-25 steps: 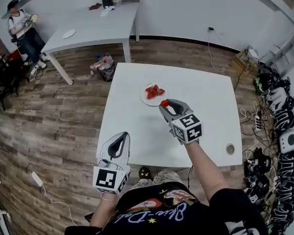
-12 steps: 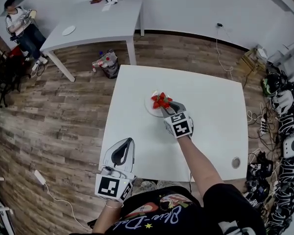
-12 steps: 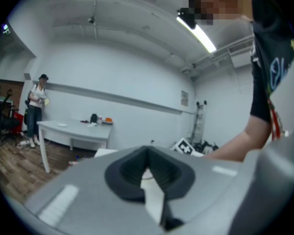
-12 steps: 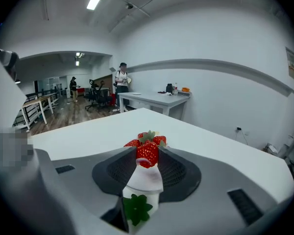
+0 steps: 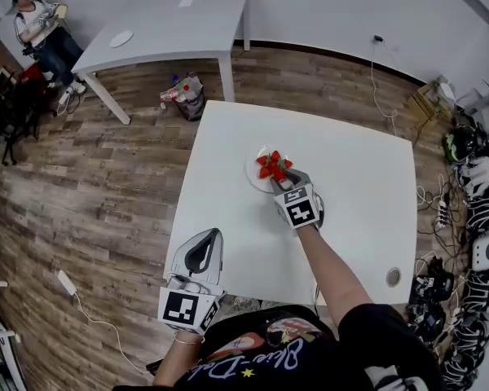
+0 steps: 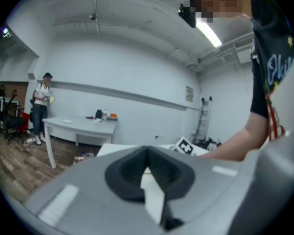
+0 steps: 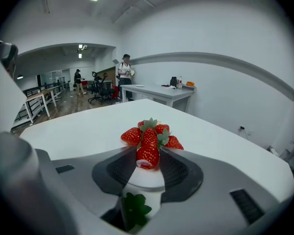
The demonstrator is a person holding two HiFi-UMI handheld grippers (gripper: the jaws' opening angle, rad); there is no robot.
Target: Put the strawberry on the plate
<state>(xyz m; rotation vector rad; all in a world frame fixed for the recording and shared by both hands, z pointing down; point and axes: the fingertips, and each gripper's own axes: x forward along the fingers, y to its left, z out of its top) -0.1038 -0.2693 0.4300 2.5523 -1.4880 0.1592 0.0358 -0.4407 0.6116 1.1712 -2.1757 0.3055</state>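
A white plate with a pile of several strawberries sits near the middle of the white table. My right gripper reaches over the plate's near edge, shut on one strawberry. That strawberry sits between the dark pads, right in front of the pile, with the plate below it. A green leaf shows low in the gap of the right gripper. My left gripper hangs at the table's near left corner, shut and empty. Its jaw tips meet in the left gripper view.
A second table with a small plate stands at the back. A person sits at the far left. A bag lies on the wood floor. Headsets and cables line the right wall. A round grommet is set in the table's near right.
My right gripper carried the strawberry forward from the plate's near right edge to just above the plate beside the pile. The left gripper kept its place.
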